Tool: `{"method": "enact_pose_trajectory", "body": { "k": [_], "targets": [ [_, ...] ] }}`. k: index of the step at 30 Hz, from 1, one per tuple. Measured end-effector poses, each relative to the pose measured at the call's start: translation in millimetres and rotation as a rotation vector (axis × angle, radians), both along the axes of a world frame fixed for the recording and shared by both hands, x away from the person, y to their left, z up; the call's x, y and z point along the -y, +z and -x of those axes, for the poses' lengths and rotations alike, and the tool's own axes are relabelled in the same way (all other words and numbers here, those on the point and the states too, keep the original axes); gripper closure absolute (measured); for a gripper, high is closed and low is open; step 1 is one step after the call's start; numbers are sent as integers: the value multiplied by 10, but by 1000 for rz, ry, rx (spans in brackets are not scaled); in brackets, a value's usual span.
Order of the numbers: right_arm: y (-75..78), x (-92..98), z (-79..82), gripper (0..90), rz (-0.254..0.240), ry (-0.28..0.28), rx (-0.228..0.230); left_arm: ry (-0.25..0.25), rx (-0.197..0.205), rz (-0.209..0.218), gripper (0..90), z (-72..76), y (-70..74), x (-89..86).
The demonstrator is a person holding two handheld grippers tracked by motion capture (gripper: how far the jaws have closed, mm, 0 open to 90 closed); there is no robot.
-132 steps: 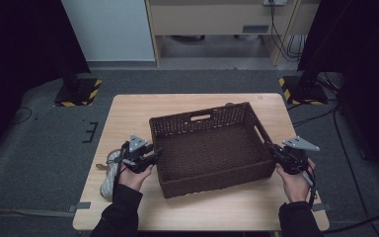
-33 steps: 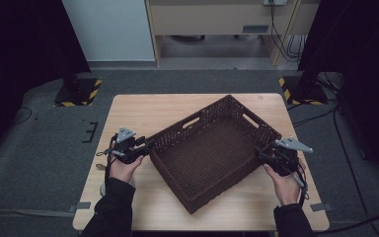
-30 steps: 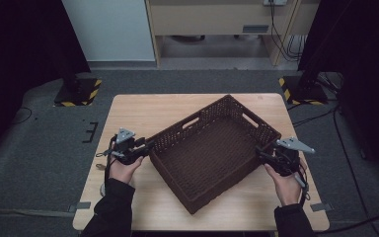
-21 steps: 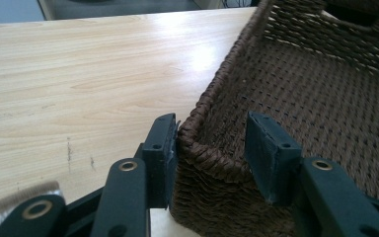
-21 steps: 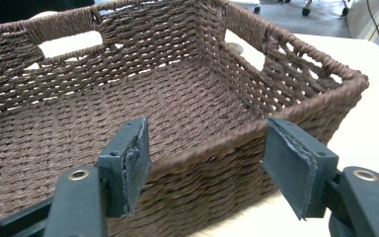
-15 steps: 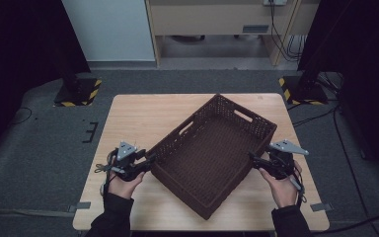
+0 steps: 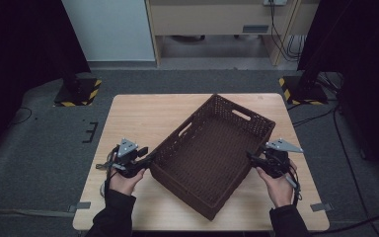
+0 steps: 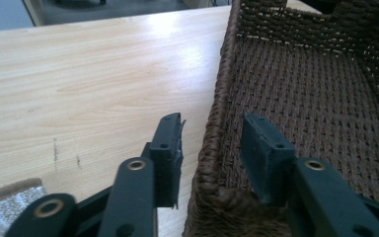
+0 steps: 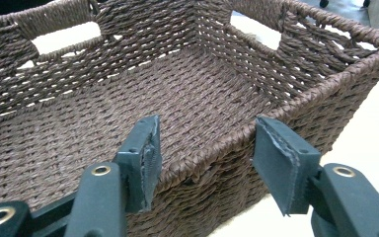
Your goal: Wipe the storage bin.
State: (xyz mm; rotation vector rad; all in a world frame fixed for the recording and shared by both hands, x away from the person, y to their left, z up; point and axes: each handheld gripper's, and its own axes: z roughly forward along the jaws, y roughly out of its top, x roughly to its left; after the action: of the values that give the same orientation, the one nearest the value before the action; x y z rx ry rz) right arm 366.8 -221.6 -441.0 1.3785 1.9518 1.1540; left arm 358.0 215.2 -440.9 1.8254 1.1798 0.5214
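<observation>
Grey carpet and dark curtains surround a pale wooden worktop (image 7: 143, 113), on which a brown wicker basket (image 7: 212, 153) now sits skewed, one corner pointing at the person's edge and its long axis running diagonally. A few seconds ago it lay nearly square to the worktop's edges; since then it has been swung round, turning a little more within the last second, and the two hands have shifted with it. The left gripper (image 7: 145, 159) straddles the rim of the basket's left wall: in the left gripper view one finger (image 8: 170, 148) stands outside over the wood and the other inside over the woven floor, with a gap showing on both sides of the rim, so the pads do not press on it. The right gripper (image 7: 252, 158) likewise brackets the right wall, its fingers (image 9: 145, 158) set at a middling width with the rim between them and daylight either side. Both pairs have just been closing, yet neither has a firm pinch. My reading is that the turning is nearly done and the grip is being retaken for another nudge. A scrap of patterned cloth (image 8: 5, 217) lies at the worktop's near left.
</observation>
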Motion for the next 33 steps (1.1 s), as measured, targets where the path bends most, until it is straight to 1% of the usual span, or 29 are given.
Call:
{"method": "enact_pose_trajectory", "body": {
  "k": [2,6,8,11,13,14,15,17,19,21,23,24,26,27,28,29,30,33],
  "targets": [
    [-3,9,-16,469,-3,-2,4,-14,0,-2,616,0,-27,5],
    [-14,22,-64,481,-3,0,12,-30,3,-5,634,-9,-28,24],
    [-8,9,-98,489,10,-6,12,-36,-9,-8,665,-9,-36,36],
    [-10,-18,-165,504,31,-17,16,-57,-39,0,730,13,-73,65],
    [-19,-26,-214,511,38,-25,26,-67,-45,-1,762,42,-82,93],
    [-18,-28,-231,519,39,-27,26,-66,-39,-9,787,64,-83,111],
    [-12,-29,-236,524,39,-31,22,-58,-33,-17,788,87,-81,127],
    [2,-24,-232,495,41,-29,25,-59,-35,-18,788,128,-77,137],
    [32,-17,-189,477,31,-23,33,-58,-36,-18,786,173,-77,152],
    [57,-23,-128,467,26,-15,36,-56,-39,-20,783,223,-76,175],
    [56,-38,-80,469,14,-1,37,-54,-34,-22,776,279,-78,204],
    [45,-55,-57,470,10,7,31,-57,-34,-23,771,303,-78,215],
    [8,-91,-34,471,29,30,14,-66,-28,-31,757,340,-76,231],
    [-11,-112,-32,487,41,35,6,-73,-23,-35,748,346,-72,236],
    [-27,-127,-35,493,47,34,0,-78,-16,-33,736,343,-61,239],
    [-28,-137,-38,512,49,23,4,-81,-9,-24,695,337,-49,236],
    [-25,-135,-43,526,55,24,7,-87,1,-13,670,328,-28,227],
    [-22,-131,-65,539,60,27,9,-86,19,17,629,279,41,187]
  ]
}}
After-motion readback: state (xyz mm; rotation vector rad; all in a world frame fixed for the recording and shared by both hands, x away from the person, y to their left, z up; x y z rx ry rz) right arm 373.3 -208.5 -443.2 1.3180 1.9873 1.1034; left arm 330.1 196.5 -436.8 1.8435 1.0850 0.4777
